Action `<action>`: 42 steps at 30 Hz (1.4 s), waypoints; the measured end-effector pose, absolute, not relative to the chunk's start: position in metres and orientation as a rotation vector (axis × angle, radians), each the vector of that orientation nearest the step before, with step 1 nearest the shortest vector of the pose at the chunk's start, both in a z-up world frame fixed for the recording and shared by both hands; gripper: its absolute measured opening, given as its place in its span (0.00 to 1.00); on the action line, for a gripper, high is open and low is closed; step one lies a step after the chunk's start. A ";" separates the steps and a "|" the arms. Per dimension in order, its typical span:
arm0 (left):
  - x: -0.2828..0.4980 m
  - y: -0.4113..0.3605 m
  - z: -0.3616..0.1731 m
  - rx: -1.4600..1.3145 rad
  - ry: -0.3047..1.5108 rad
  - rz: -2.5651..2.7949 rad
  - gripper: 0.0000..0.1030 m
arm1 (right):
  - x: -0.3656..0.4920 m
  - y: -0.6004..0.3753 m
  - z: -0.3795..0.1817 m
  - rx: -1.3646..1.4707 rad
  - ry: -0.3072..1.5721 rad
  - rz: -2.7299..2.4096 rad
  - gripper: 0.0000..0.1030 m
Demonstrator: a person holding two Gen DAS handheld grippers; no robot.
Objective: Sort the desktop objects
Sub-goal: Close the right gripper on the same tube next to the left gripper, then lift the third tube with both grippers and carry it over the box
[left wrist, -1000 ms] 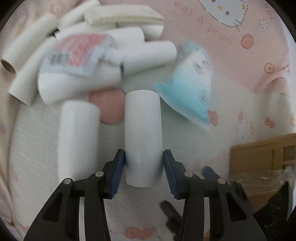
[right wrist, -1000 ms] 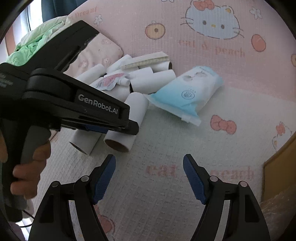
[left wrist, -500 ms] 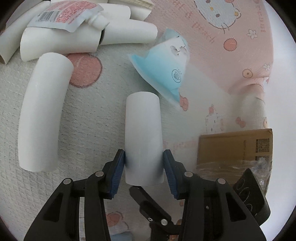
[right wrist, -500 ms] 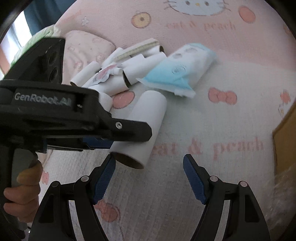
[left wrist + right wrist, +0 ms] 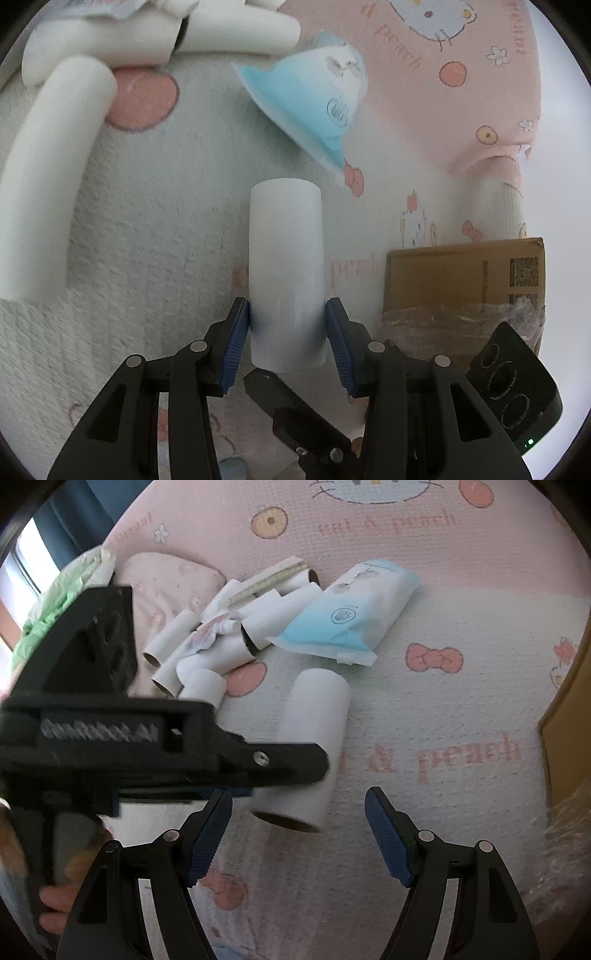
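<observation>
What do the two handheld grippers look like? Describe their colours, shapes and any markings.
Both the left gripper and the right gripper have black angular plastic frames with silver rivets and ribbed blue pads. The left one's side bears blurred white lettering.

The tube (image 5: 285, 266) between the jaws is plain white, as are the other tubes (image 5: 207, 653) in the pile. The pouch (image 5: 314, 99) fades from sky blue to white and carries a small round blue emblem. The cloth (image 5: 443, 701) beneath is pale pink and off-white, printed with a white cartoon cat, pink bows, round peaches, little flowers and pink lettering. The box (image 5: 454, 277) is brown cardboard with black printed codes. The left gripper (image 5: 288, 347) and the right gripper (image 5: 299, 834) are black with dark blue ribbed pads (image 5: 388, 834). A pale green and white crumpled cloth (image 5: 62, 590) lies at the far left.
</observation>
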State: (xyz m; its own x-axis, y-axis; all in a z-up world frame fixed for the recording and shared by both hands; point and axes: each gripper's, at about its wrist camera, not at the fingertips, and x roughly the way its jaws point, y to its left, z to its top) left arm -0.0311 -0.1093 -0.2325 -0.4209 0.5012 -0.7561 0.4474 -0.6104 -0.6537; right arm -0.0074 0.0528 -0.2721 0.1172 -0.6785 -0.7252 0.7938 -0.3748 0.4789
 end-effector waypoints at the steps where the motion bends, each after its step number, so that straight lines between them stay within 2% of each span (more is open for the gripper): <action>1: -0.032 -0.107 -0.234 -1.677 -1.368 2.214 0.45 | -0.006 0.053 -0.271 1.176 0.139 -1.559 0.71; 4: -0.032 -0.106 -0.235 -1.685 -1.364 2.173 0.45 | -0.003 0.055 -0.271 1.160 0.175 -1.570 0.68; 6: -0.032 -0.107 -0.231 -1.675 -1.344 2.187 0.45 | -0.003 0.055 -0.272 1.156 0.187 -1.563 0.47; 8: -0.032 -0.108 -0.227 -1.659 -1.335 2.201 0.45 | -0.003 0.054 -0.275 1.155 0.242 -1.584 0.41; 13: -0.043 -0.116 -0.228 -1.675 -1.299 2.226 0.48 | -0.009 0.059 -0.276 1.165 0.227 -1.547 0.41; 18: -0.054 -0.133 -0.236 -1.692 -1.369 2.149 0.49 | -0.006 0.062 -0.275 1.160 0.244 -1.541 0.41; 21: -0.056 -0.125 -0.233 -1.695 -1.296 2.170 0.45 | -0.006 0.062 -0.275 1.158 0.248 -1.539 0.40; 29: -0.053 -0.112 -0.211 -1.647 -1.161 2.255 0.44 | -0.004 0.067 -0.268 1.129 0.302 -1.556 0.40; 37: -0.057 -0.104 -0.142 -1.462 -1.053 2.357 0.44 | -0.008 0.078 -0.224 1.037 0.369 -1.626 0.40; 42: -0.062 -0.094 -0.079 -1.286 -0.863 2.483 0.44 | -0.028 0.089 -0.172 0.936 0.323 -1.697 0.40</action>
State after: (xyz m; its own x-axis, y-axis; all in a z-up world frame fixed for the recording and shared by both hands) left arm -0.0624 -0.0939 -0.0795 -0.5954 0.4375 -0.6738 0.0750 -0.8048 -0.5888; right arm -0.0282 0.0895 -0.1716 -0.0694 -0.6892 -0.7212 0.9059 -0.3462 0.2437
